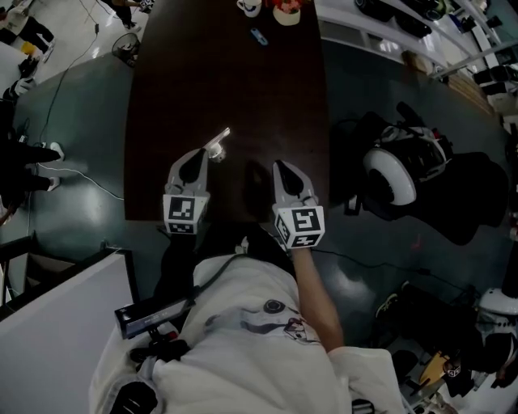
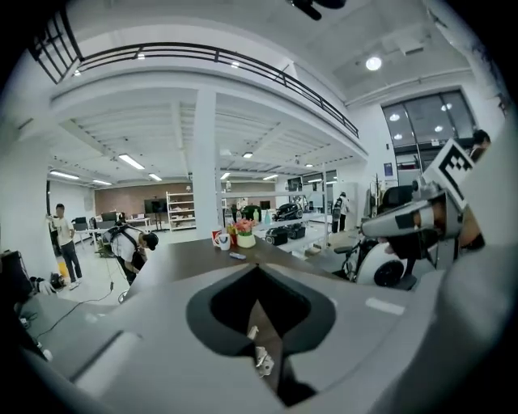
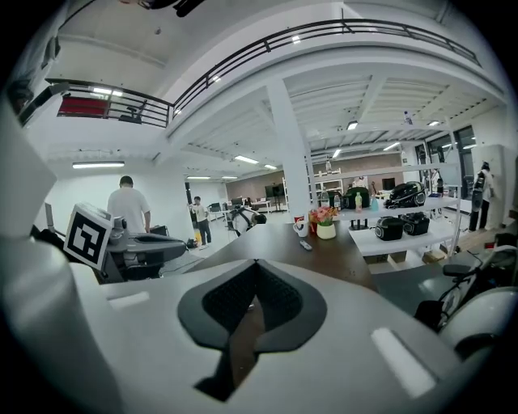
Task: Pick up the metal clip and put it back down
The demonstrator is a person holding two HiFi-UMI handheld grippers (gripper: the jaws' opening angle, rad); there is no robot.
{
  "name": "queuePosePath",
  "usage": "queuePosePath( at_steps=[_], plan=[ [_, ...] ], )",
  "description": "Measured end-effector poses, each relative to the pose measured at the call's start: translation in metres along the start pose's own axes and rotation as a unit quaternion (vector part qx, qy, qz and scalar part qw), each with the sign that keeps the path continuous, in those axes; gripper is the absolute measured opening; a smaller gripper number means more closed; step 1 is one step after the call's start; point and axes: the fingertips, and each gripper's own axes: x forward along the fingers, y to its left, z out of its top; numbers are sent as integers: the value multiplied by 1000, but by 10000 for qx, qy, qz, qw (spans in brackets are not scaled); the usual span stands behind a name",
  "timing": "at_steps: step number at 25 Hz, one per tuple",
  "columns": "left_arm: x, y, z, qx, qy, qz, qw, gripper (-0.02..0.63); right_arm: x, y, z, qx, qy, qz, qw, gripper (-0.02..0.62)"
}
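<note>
The metal clip (image 1: 217,143) is a small silvery piece that sticks out past the tip of my left gripper (image 1: 209,154), above the near end of the dark table (image 1: 243,81). The left gripper is shut on it. In the left gripper view a bit of the shiny clip (image 2: 261,358) shows low in the slit between the closed jaws. My right gripper (image 1: 279,166) hovers beside it to the right over the table's near edge, shut with nothing in it. Its black pads (image 3: 243,299) meet at the tip.
At the table's far end stand mugs and a flower pot (image 1: 275,10), with a small blue object (image 1: 258,36) nearer. A white and black machine (image 1: 392,174) sits on the floor to the right. A fan (image 1: 125,47) and cables lie left. People stand far back.
</note>
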Motion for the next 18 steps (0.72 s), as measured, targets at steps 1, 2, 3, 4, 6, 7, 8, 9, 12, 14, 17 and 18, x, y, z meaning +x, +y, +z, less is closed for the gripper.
queuePosePath(
  at_steps=[1, 2, 3, 4, 6, 7, 8, 9, 12, 14, 17, 18],
  plan=[
    [-5, 1, 5, -58, -57, 59, 9999, -2, -2, 0, 1, 1, -23, 15, 10000, 2],
    [-11, 3, 8, -119, -106, 123, 9998, -2, -4, 1, 1, 1, -35, 34, 10000, 2],
    [-16, 6, 10, -186, -150, 184, 9995, -3, -5, 3, 2, -5, -45, 55, 10000, 2],
    [-21, 8, 12, -263, -185, 233, 9992, -2, -7, 4, 2, -14, -56, 74, 10000, 2],
    [-30, 10, 14, -411, -224, 305, 9984, -3, -9, 6, 2, -25, -84, 91, 9999, 2],
    [-35, 10, 16, -459, -237, 334, 9981, -3, -11, 8, 1, -21, -99, 86, 9999, 2],
    [-40, 9, 18, -492, -247, 352, 9979, -3, -13, 10, 1, -15, -115, 75, 9999, 2],
    [-45, 8, 20, -518, -257, 359, 9977, -3, -16, 12, 1, -10, -132, 62, 9999, 2],
    [-60, 9, 19, -588, -264, 374, 9972, -3, -22, 22, 2, -22, -196, 24, 9998, 2],
    [-69, 8, 19, -609, -280, 357, 9971, -3, -27, 29, 3, -40, -226, -3, 9997, 2],
    [-86, 5, 20, -625, -317, 310, 9971, -3, -37, 39, 1, -79, -205, -75, 9997, 2],
    [-92, 4, 19, -628, -334, 301, 9970, -3, -41, 43, 0, -99, -203, -96, 9997, 2]
  ],
)
